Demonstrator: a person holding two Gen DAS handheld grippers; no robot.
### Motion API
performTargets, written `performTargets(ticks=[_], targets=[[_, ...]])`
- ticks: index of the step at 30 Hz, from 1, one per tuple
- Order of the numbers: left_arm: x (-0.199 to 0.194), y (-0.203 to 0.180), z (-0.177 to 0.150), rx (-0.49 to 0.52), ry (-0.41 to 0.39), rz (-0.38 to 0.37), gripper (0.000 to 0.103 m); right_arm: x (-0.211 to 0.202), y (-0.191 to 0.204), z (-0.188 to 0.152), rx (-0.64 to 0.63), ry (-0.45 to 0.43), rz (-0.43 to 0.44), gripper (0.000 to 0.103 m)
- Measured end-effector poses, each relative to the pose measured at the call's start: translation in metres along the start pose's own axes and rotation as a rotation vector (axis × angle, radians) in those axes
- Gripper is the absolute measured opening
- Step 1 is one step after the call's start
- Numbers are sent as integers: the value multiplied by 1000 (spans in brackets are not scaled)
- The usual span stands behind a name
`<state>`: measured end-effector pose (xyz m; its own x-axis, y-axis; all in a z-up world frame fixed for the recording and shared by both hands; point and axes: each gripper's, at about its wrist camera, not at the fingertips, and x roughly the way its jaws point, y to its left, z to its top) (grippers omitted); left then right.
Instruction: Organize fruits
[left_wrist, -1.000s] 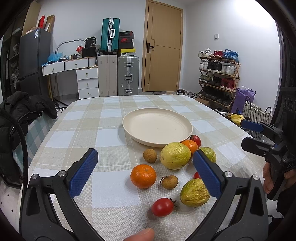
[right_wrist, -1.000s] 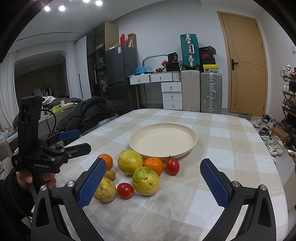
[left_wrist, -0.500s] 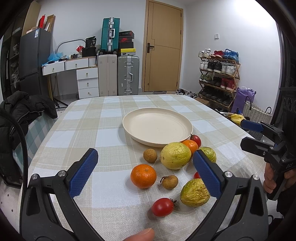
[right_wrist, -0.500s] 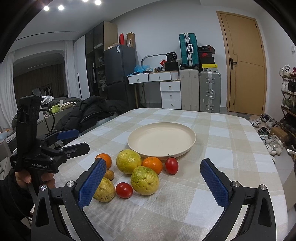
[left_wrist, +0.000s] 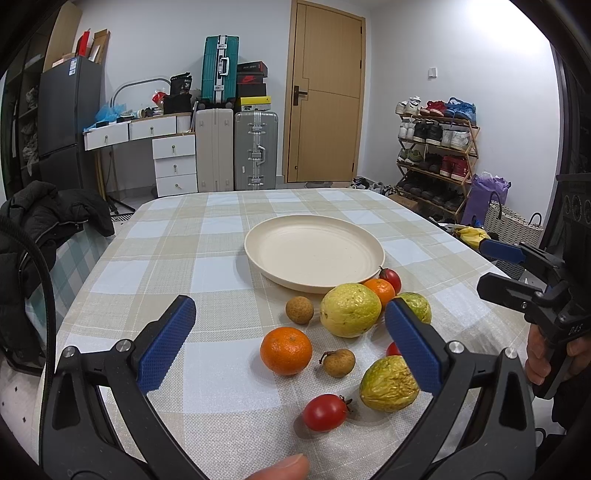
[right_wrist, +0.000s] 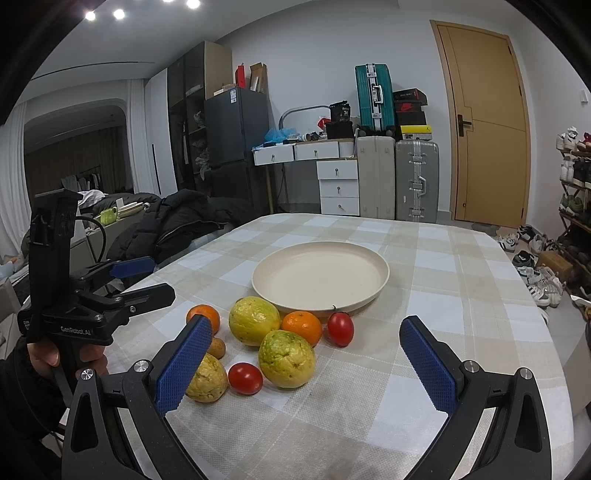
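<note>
Nothing sorted yet: the cream plate (left_wrist: 314, 254) sits bare, all the fruit (right_wrist: 273, 339) clustered on the checked tablecloth (left_wrist: 207, 258) just beside it, left gripper (left_wrist: 288, 347) and right gripper (right_wrist: 306, 365) both gaping wide, empty.

— What sort of place is this?
— A lived-in home. Suitcases (left_wrist: 236, 147) stacked by a wooden door (left_wrist: 325, 96), a shoe rack (left_wrist: 436, 147) full of trainers, a white drawer unit (right_wrist: 338, 184).
— Anything else?
— A dark fridge (right_wrist: 236, 125), a coat over a chair (left_wrist: 37, 229), a checked cloth on the bench (left_wrist: 177, 258).
</note>
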<state>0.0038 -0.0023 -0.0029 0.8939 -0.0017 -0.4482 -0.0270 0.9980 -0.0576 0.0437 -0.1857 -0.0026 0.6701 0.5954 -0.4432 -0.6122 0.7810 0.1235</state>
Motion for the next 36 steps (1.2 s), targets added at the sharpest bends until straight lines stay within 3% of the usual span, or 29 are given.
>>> performTargets(ticks=[27, 36], targets=[[-5, 0, 0, 9, -6, 6, 102, 3, -5, -2, 5, 6, -13, 103], [-4, 1, 0, 11, 16, 33, 102, 13, -5, -4, 10, 84, -71, 103]])
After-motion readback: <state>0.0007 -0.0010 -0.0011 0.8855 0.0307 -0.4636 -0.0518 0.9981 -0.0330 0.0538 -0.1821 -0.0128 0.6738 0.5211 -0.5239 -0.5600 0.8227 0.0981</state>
